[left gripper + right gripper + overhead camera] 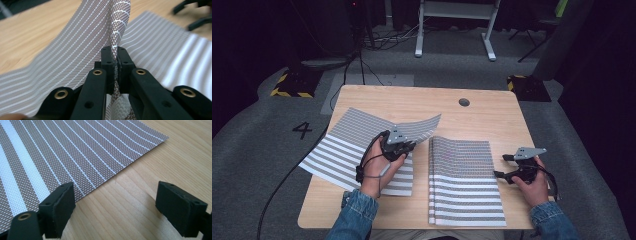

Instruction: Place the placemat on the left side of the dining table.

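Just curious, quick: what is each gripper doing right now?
Left gripper: closed on the left mat, lifting its corner.
Right gripper: open, holding nothing, beside the right mat.

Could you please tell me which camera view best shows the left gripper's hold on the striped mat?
The left gripper view: the left gripper pinches the mat's raised fold close up. The high view shows it small, from above.

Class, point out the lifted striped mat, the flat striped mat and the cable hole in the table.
lifted striped mat (422, 125), high view, raised corner
flat striped mat (464, 185), high view, middle
cable hole (464, 102), high view, centre
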